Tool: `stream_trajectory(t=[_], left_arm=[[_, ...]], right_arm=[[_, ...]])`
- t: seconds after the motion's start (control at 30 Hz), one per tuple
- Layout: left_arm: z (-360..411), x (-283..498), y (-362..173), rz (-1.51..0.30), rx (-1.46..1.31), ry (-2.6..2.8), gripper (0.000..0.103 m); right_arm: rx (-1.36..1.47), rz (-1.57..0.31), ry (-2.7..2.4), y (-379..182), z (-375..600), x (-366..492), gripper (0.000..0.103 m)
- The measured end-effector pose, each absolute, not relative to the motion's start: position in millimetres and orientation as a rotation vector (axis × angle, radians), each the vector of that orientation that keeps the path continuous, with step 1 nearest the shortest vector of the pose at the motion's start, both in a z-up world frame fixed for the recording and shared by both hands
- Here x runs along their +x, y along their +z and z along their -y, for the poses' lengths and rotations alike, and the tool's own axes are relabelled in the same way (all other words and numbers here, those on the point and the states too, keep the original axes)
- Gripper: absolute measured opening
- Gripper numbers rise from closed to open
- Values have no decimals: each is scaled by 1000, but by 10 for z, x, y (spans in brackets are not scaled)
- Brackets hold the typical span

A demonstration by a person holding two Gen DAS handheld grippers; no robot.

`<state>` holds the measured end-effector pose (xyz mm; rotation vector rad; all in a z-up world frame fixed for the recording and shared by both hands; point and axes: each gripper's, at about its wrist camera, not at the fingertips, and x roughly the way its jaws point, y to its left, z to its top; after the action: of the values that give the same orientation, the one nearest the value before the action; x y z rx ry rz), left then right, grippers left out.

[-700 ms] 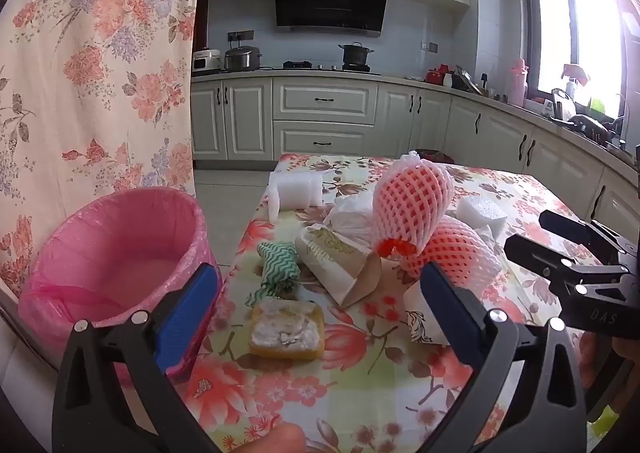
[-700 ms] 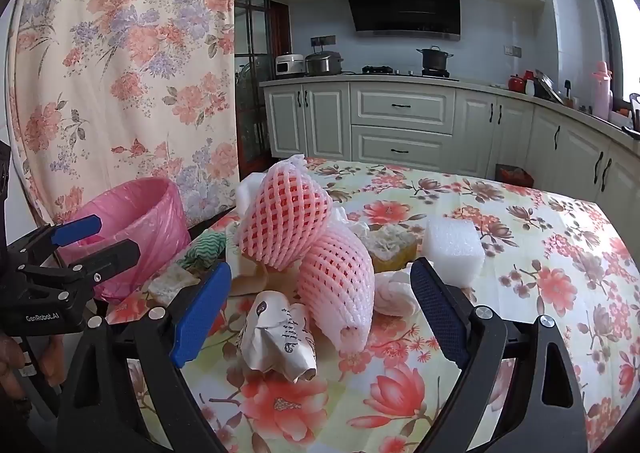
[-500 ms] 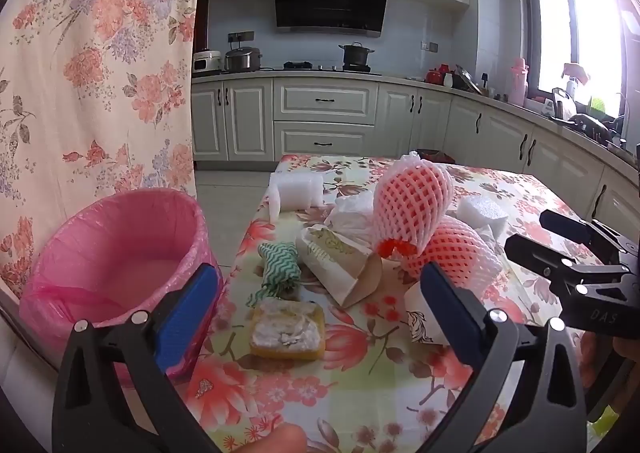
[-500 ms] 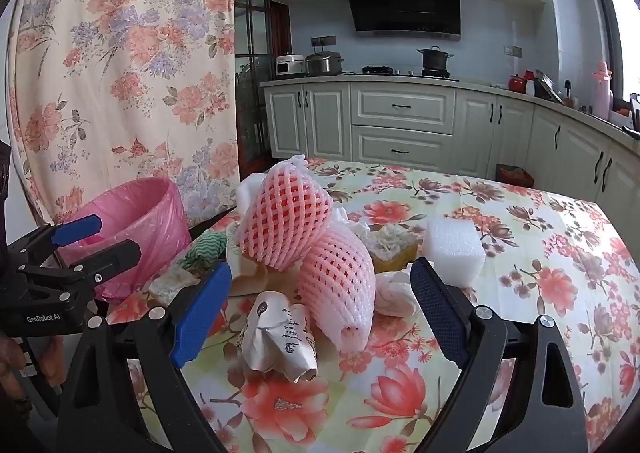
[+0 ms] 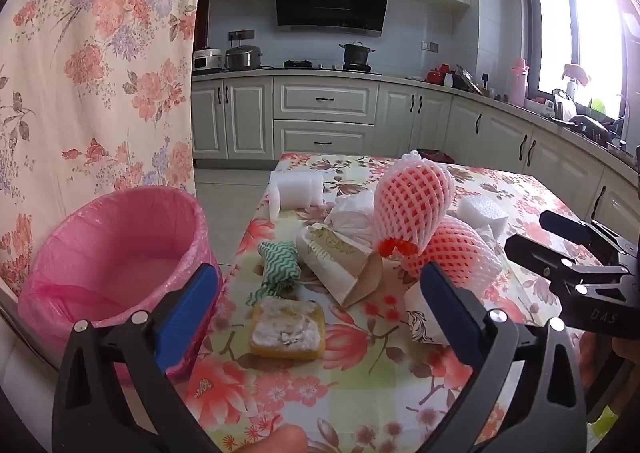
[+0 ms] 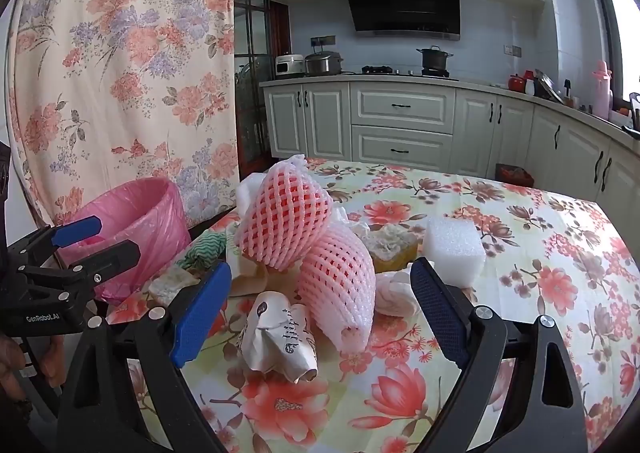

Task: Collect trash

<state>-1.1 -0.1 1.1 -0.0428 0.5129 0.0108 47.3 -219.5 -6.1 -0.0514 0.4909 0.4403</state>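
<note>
**Left wrist view: both tongs released above the trash**

The left gripper (image 5: 318, 311) hangs with jaws spread over a yellow sponge (image 5: 287, 328). Pink foam nets (image 5: 414, 201) sit at 1 o'clock, the pink-lined bin (image 5: 116, 249) at 9 o'clock. The right gripper (image 6: 320, 315) gapes around a crumpled paper (image 6: 280, 337).
</note>
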Motion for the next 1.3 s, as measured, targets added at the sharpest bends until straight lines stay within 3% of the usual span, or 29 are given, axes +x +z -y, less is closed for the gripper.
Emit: stream_trajectory(t=[1.3], left_arm=[[-9,8,-16,-511,-45,12,98]], right_arm=[[-56,-490,442,-61,2184,468,85]])
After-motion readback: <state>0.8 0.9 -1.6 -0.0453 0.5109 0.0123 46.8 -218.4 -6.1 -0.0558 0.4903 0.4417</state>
